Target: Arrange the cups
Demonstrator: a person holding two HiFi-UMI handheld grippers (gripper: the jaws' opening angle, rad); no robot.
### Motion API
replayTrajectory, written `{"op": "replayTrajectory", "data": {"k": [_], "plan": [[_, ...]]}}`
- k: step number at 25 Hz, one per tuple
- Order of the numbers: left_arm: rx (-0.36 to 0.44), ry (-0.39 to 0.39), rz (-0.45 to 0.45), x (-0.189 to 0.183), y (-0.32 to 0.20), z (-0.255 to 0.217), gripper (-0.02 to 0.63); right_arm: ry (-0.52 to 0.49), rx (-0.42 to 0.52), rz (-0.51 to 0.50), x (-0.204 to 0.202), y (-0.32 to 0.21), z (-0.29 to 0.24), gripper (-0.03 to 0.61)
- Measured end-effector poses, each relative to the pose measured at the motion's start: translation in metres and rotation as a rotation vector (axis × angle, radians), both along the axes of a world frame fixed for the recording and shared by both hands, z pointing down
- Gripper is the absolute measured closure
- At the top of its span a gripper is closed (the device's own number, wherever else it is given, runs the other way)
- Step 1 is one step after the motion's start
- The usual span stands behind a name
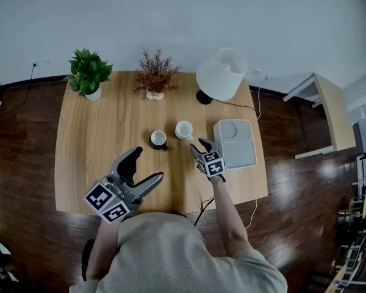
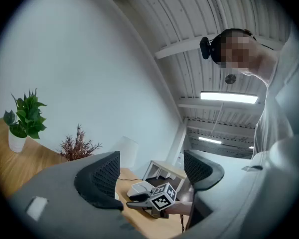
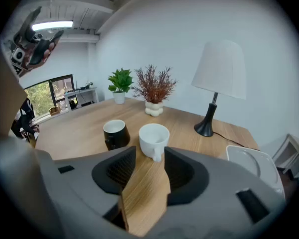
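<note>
White cup [image 3: 153, 137] & black cup [image 3: 115, 133] stand side by side mid-worktop [image 1: 97, 139], black on the left, neither held. Arranging looks barely begun, w/ both cups still to place, maybe on the tray [image 1: 235, 144] at right. Right gripper [image 3: 149, 171]: jaws apart, nothing btwn them, white cup's handle just past the tips; only its own view shows that. Head view adds the left gripper [image 1: 145, 166], jaws apart & empty, near-left, well apart from the cups.
</note>
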State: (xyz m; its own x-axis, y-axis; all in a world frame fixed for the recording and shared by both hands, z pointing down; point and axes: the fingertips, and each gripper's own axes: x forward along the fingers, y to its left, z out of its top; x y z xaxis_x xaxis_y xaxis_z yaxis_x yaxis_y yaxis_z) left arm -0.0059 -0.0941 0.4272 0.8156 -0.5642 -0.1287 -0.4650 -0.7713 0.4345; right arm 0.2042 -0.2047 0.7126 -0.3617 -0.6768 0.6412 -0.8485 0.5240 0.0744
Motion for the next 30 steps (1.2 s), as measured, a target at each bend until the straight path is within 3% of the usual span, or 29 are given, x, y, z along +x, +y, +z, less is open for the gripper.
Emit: {"op": "replayTrajectory", "data": {"k": [9, 13, 16, 22, 30], "plan": [[0.009, -0.012, -0.008, 0.003, 0.007, -0.002, 0.225, 0.210, -0.140, -0.124, -0.009, -0.034, 0.046, 0.385], [0.010, -0.013, -0.021, -0.001, 0.009, -0.003, 0.225, 0.260, -0.186, -0.129, -0.009, -0.040, 0.056, 0.387], [0.006, -0.015, -0.026, -0.003, 0.010, -0.002, 0.225, 0.274, -0.205, -0.126, -0.012, -0.044, 0.058, 0.393], [0.005, -0.013, -0.030, -0.001, 0.010, -0.002, 0.232, 0.287, -0.245, -0.136, -0.016, -0.041, 0.060, 0.480], [-0.008, -0.010, -0.016, -0.001, 0.010, -0.001, 0.238, 0.159, -0.254, -0.017, -0.002, -0.027, 0.060, 0.509]]}}
